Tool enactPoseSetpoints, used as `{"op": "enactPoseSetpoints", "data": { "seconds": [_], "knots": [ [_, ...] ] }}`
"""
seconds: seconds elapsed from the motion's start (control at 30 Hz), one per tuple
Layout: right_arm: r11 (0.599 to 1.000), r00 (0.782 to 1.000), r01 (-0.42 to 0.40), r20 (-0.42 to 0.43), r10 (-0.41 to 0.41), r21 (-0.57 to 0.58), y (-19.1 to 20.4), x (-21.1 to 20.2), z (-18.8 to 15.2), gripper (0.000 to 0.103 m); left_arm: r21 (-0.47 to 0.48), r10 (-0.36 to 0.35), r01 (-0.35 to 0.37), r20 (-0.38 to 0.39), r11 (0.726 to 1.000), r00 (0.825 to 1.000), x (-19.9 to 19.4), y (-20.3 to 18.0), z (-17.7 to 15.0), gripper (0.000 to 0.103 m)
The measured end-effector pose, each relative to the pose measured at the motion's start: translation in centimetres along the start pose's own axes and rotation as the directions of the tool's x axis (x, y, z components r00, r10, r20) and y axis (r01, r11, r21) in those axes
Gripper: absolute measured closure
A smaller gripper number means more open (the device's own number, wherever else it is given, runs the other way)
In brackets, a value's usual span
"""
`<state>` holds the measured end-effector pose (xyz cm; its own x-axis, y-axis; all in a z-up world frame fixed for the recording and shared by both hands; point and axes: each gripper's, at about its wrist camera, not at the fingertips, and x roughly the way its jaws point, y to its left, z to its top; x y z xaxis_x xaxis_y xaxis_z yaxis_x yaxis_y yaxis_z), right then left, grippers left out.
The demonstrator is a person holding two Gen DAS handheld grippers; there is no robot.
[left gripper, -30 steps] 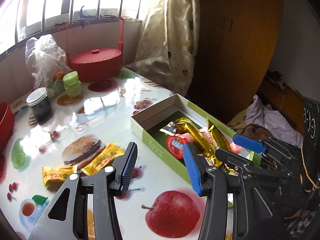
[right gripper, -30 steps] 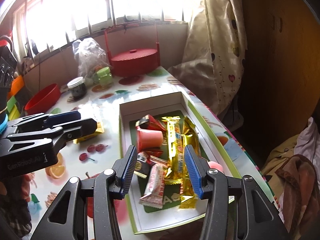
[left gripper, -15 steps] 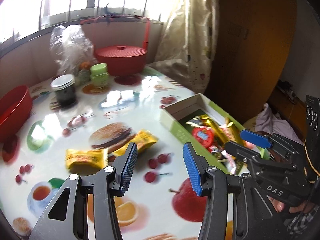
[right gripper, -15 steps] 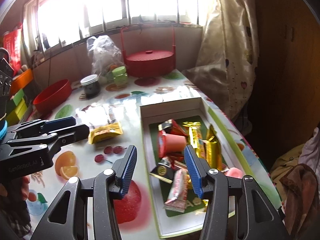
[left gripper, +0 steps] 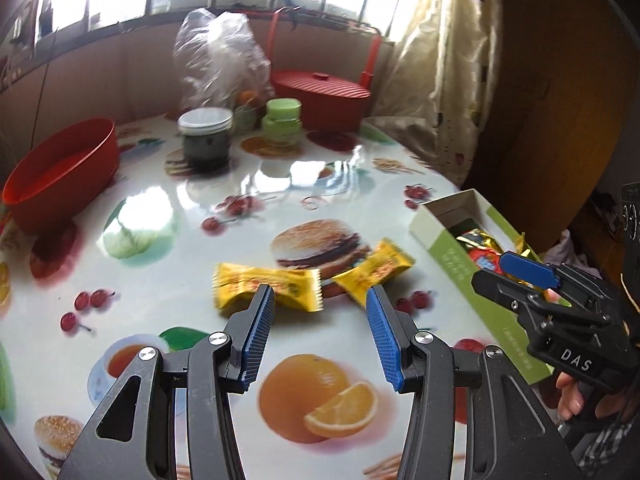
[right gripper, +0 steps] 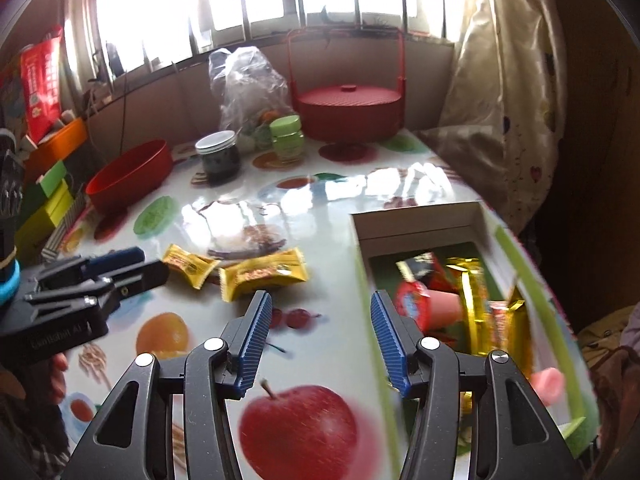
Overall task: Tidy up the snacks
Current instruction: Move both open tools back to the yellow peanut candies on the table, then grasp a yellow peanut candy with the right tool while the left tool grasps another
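- Left claw (left gripper: pixel 320 316): jaws parted about halfway, nothing between them, held above the desk (left gripper: pixel 168 292).
- Right claw (right gripper: pixel 320 320): jaws opening, nothing between them; it hangs over the desk's fruit print, just left of the box (right gripper: pixel 416 226).
- Two yellow bars lie flat on the desk, outside the box. One bar (left gripper: pixel 268 286) sits just ahead of the left claw's left finger (left gripper: pixel 256 340); the other bar (left gripper: pixel 374 270) lies ahead of its right finger (left gripper: pixel 382 338), tilted.
- Box: open, ahead and right of the right claw, holding gold packets (right gripper: pixel 476 304), a red cup (right gripper: pixel 424 308) and other wrapped snacks.
- Far beyond both claws: a red bowl (left gripper: pixel 60 172), a jar (left gripper: pixel 206 138) and a lidded red basket (left gripper: pixel 320 98).
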<state>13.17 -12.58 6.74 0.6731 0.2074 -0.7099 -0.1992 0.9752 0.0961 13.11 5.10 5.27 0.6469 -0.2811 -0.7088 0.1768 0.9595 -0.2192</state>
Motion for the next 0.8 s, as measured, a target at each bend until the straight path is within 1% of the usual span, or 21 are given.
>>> {"op": "enactPoseSetpoints", "data": {
  "seconds": [0.27, 0.37, 0.53, 0.63, 0.7, 0.8],
  "knots": [
    [1.0, 0.999, -0.001, -0.046, 0.001, -0.004, 1.7, 3.2, 1.3, 0.051, -0.07, -0.008, 0.005, -0.042, 0.998, 0.999, 2.0, 2.3, -0.2, 0.054],
    [1.0, 0.998, -0.009, -0.068, 0.009, -0.01, 2.3, 4.5, 1.6, 0.051, -0.074, 0.018, -0.022, -0.053, 0.997, 0.998, 2.7, 2.7, -0.1, 0.054],
    [1.0, 0.995, 0.0, -0.1, 0.002, 0.023, 2.6, 6.8, 2.2, 0.051, -0.065, 0.004, -0.008, -0.071, 0.998, 0.997, 3.5, 3.1, 0.1, 0.054],
    [0.999, 0.993, 0.013, -0.115, -0.007, 0.046, 2.6, 8.0, 2.6, 0.05, -0.057, 0.026, -0.03, -0.079, 0.998, 0.997, 3.8, 3.4, 0.0, 0.054],
    [0.999, 0.993, 0.012, -0.122, -0.006, 0.045, 2.8, 8.6, 2.8, 0.05, -0.065, 0.023, -0.028, -0.081, 0.998, 0.996, 3.9, 4.0, 0.1, 0.054],
    [0.999, 0.992, 0.014, -0.124, -0.01, 0.036, 3.2, 9.1, 2.9, 0.048, -0.067, 0.045, -0.052, -0.091, 0.996, 0.995, 4.2, 4.7, 0.1, 0.054]
  ]
}}
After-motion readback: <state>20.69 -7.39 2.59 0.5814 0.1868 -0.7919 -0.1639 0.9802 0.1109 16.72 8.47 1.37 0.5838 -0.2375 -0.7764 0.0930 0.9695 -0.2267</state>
